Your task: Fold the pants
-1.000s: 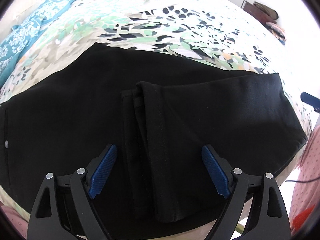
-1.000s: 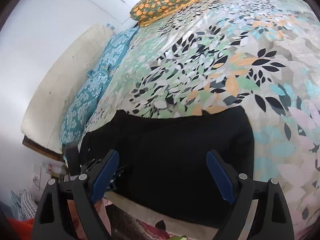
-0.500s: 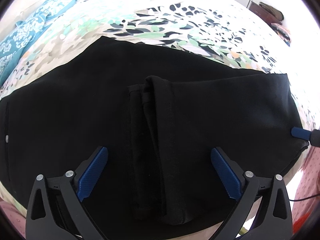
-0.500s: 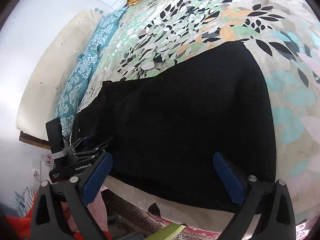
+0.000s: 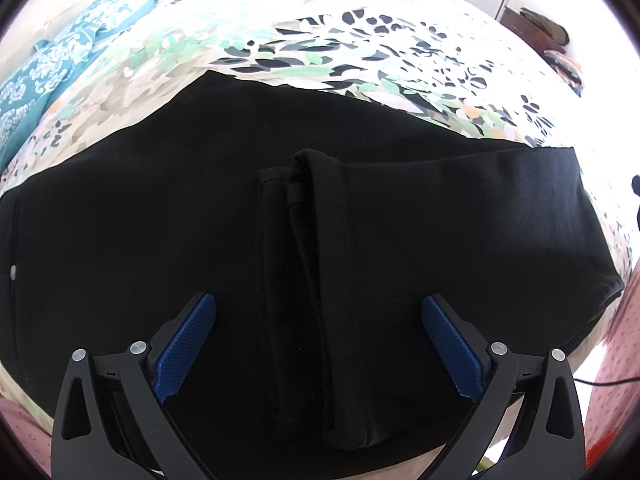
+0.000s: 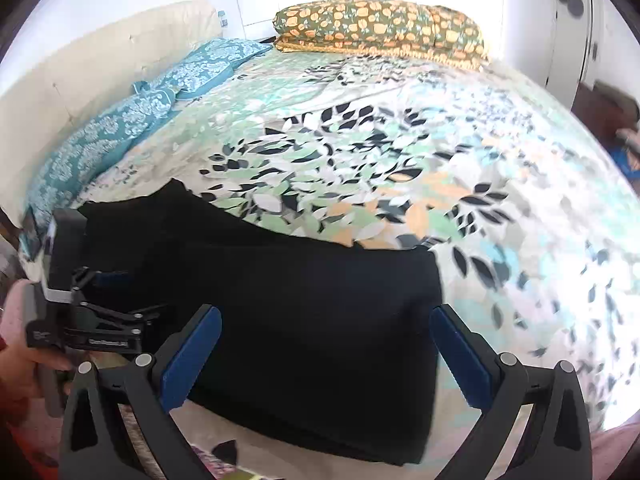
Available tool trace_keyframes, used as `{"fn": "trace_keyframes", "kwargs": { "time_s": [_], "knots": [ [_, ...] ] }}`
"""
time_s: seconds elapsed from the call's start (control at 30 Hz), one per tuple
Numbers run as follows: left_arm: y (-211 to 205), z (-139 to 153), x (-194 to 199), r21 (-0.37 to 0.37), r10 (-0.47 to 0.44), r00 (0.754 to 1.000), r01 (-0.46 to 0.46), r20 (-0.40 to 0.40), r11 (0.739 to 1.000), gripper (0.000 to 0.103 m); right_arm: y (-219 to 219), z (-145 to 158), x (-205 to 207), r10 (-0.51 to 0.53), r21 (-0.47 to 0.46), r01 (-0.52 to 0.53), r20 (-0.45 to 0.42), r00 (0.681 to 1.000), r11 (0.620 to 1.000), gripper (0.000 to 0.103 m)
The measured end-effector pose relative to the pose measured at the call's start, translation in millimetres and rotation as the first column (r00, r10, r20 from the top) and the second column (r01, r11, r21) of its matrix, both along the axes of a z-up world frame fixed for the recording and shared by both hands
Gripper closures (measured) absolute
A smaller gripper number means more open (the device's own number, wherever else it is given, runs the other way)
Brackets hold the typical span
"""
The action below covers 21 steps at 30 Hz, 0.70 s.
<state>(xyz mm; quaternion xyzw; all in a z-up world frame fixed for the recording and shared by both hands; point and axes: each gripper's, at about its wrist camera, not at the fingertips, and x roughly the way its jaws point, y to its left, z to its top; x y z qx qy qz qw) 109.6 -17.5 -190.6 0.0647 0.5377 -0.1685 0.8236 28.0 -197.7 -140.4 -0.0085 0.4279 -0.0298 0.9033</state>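
Pants [image 5: 200,240] lie flat on the bedspread [image 5: 360,56] near the bed's front edge, leg ends already doubled back over the middle, hems [image 5: 296,184] stacked across the centre, so likely one fold done and another due. That overlap sits dead ahead of the left claw [image 5: 318,340], which hovers over the near edge with jaws spread wide, gripping nothing; probably lined up to take the hem layers. Right claw [image 6: 326,352] is also spread and empty, above the folded right end of the pants [image 6: 320,312], cloth between and below its pads, contact not evident. Left claw [image 6: 100,332] shows at the left of the right view, well apart. Pillows [image 6: 380,28] sit far back, clear of the work.
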Motion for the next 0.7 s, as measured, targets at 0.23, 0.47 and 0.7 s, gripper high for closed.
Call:
{"fn": "trace_keyframes", "kwargs": {
  "time_s": [0.23,0.47,0.7],
  "knots": [
    [0,1,0,0.001,-0.006,1.000,0.006,0.001,1.000,0.000,1,-24,6,-0.010,-0.125,-0.003,-0.109,0.994,0.992,0.000],
    [0,-1,0,-0.002,-0.010,1.000,0.010,0.002,1.000,0.000,1,-57,12,0.008,-0.110,-0.032,-0.212,0.977,0.993,0.000],
    [0,-1,-3,-0.001,-0.036,0.999,0.036,0.022,0.999,0.000,-12,-76,15,-0.008,-0.004,0.008,-0.274,0.962,1.000,0.000]
  ]
}}
